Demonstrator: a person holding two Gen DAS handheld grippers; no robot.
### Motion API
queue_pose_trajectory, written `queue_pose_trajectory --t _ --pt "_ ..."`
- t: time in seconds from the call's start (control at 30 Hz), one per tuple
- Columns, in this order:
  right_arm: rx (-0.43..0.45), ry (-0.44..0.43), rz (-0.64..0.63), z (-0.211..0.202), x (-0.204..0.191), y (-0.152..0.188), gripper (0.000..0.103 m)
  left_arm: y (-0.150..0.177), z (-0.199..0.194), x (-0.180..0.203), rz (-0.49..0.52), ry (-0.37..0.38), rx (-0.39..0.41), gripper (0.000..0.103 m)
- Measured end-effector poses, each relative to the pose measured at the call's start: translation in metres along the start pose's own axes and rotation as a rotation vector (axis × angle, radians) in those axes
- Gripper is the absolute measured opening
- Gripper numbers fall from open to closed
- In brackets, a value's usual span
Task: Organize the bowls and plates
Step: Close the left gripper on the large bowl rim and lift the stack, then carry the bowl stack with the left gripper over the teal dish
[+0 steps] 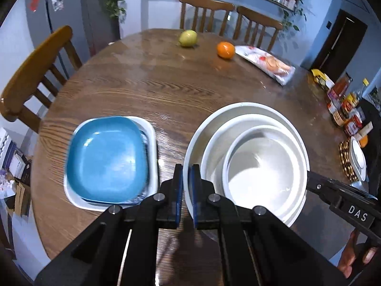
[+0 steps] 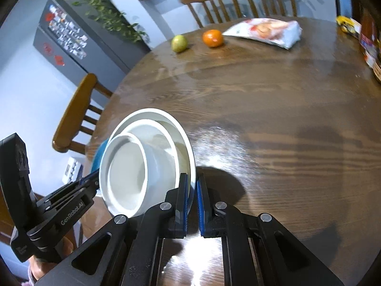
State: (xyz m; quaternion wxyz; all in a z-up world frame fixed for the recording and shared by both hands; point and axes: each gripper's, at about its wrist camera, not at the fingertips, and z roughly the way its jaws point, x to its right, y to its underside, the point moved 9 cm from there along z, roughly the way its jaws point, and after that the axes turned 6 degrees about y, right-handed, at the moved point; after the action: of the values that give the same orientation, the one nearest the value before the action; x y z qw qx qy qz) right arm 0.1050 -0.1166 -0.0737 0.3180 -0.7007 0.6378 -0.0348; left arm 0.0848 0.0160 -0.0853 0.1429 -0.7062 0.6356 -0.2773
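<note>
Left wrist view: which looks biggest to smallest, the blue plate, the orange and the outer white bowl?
1. Outer white bowl
2. Blue plate
3. Orange, though it sits farther from the camera, which shrinks it.

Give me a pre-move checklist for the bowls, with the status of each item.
1. Left tongs shut on the big bowl's rim: ok.
2. Right tongs shut on the opposite rim: ok.
3. Inner bowls nested inside the big bowl: ok, though they sit off-centre.
4. Big bowl level between the two grips: cannot tell, as both views are skewed.
5. Blue plate stacked on the white plate, apart from the bowls: ok.
6. Bare table between the bowls and the orange: ok.
</note>
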Motion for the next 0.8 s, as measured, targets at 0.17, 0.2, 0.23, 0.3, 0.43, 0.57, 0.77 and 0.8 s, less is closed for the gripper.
queue_pose_trajectory --t 0.17,0.2,0.23,0.3,0.43,0.57,0.77,0.8 --pt "0.002 -0.017 -0.049 0.005 -0.028 -0.005 0.011 -0.005 -0.012 -0.023 -0.035 -0.029 0.032 0.002" --pt "0.0 -0.021 -0.059 0.006 -0.034 -0.006 0.011 -0.005 -0.014 -0.027 -0.04 -0.034 0.035 0.002" --pt "-0.002 -0.024 -0.069 0.008 -0.04 -0.006 0.011 -0.005 -0.016 -0.033 -0.049 -0.04 0.039 0.002" --pt "-0.008 -0.032 -0.088 0.011 -0.05 -0.007 0.011 -0.007 -0.021 -0.045 -0.063 -0.054 0.047 0.002" --pt "-0.022 -0.05 -0.125 0.022 -0.074 -0.009 0.011 -0.009 -0.027 -0.068 -0.088 -0.082 0.056 0.002" --pt "-0.039 -0.064 -0.16 0.034 -0.097 -0.01 0.011 -0.011 -0.031 -0.093 -0.114 -0.107 0.058 0.002" --pt "-0.071 -0.077 -0.197 0.054 -0.122 -0.012 0.011 -0.013 -0.029 -0.124 -0.159 -0.132 0.044 0.002" --pt "-0.076 -0.078 -0.201 0.058 -0.125 -0.012 0.011 -0.013 -0.028 -0.128 -0.167 -0.136 0.041 0.002"
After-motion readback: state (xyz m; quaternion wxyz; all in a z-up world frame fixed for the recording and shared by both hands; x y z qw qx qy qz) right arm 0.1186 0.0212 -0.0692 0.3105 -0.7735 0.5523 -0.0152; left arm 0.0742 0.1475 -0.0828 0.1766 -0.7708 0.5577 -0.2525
